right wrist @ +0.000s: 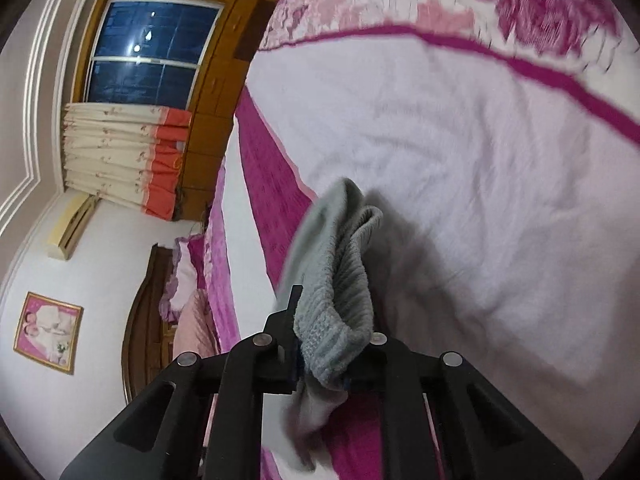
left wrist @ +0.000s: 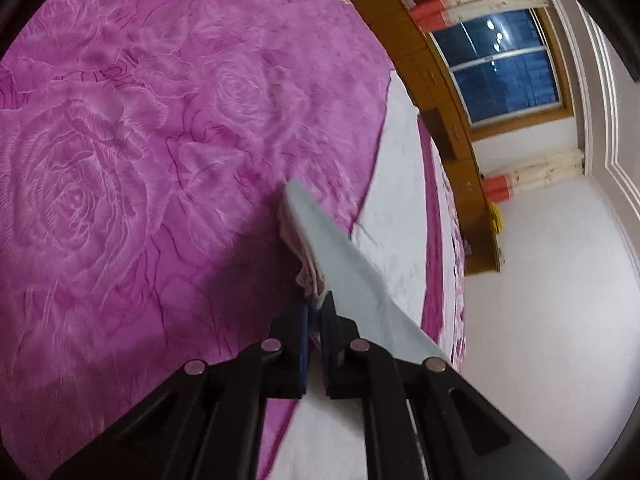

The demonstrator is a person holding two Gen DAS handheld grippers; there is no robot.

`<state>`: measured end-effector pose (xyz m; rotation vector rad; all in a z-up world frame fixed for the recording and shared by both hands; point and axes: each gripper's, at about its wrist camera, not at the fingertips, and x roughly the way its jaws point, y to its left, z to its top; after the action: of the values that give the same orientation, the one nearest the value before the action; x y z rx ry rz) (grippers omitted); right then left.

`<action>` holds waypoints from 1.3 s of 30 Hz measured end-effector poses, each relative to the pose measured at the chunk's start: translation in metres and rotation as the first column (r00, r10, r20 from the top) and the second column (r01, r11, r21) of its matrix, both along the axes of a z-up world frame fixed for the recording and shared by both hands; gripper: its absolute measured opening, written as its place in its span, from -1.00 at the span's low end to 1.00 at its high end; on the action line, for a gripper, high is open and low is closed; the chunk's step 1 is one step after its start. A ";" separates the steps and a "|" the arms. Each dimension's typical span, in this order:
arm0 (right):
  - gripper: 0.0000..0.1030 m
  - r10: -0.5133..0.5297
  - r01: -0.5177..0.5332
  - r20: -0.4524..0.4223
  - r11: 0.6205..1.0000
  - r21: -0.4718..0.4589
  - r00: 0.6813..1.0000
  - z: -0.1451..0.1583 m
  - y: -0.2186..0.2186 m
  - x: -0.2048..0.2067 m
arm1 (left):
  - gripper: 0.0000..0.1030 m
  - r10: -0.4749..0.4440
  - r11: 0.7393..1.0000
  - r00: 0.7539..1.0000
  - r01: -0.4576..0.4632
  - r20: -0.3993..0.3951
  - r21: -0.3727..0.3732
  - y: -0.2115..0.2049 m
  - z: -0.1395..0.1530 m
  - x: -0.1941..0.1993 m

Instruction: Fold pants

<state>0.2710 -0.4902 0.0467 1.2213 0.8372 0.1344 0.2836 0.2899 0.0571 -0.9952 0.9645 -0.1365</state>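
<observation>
The pants are pale grey-green. In the left wrist view my left gripper (left wrist: 316, 308) is shut on a flat edge of the pants (left wrist: 340, 264), which run up and away from the jaws, with a pinkish lining showing. It is held above the purple rose bedspread (left wrist: 120, 160). In the right wrist view my right gripper (right wrist: 320, 312) is shut on the ribbed knit end of the pants (right wrist: 340, 276), which drapes over and hides the right finger. Loose fabric hangs below the jaws.
A white sheet panel (right wrist: 460, 180) with magenta borders covers the bed. A wooden headboard (left wrist: 452, 120), a dark window (left wrist: 504, 68) and curtains (right wrist: 120, 152) stand beyond the bed. A framed picture (right wrist: 48, 332) hangs on the wall.
</observation>
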 end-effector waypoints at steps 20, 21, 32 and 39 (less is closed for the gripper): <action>-0.87 0.035 -0.042 -0.123 0.998 -0.055 0.992 -0.019 -0.022 -0.141 | -0.91 0.019 0.998 0.999 -0.021 -0.036 -0.060 0.006 -0.023 -0.158; -0.87 0.033 -0.040 -0.123 0.998 -0.055 0.992 -0.020 -0.023 -0.144 | -0.91 0.017 0.998 0.999 -0.019 -0.037 -0.055 0.005 -0.023 -0.163; -0.66 -0.003 -0.025 -0.207 0.991 -0.132 0.978 -0.040 -0.021 -0.171 | -0.88 -0.009 1.000 0.996 0.010 -0.094 0.017 -0.003 -0.040 -0.196; -0.10 -0.042 0.008 -0.157 0.978 -0.209 0.987 -0.029 -0.030 -0.196 | -0.76 0.019 0.806 0.998 0.016 -0.052 0.591 -0.045 -0.002 -0.223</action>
<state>0.0746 -0.5199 0.0176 1.0539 0.9508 -0.0723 0.0608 0.2448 0.0547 -0.4174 0.9711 0.1929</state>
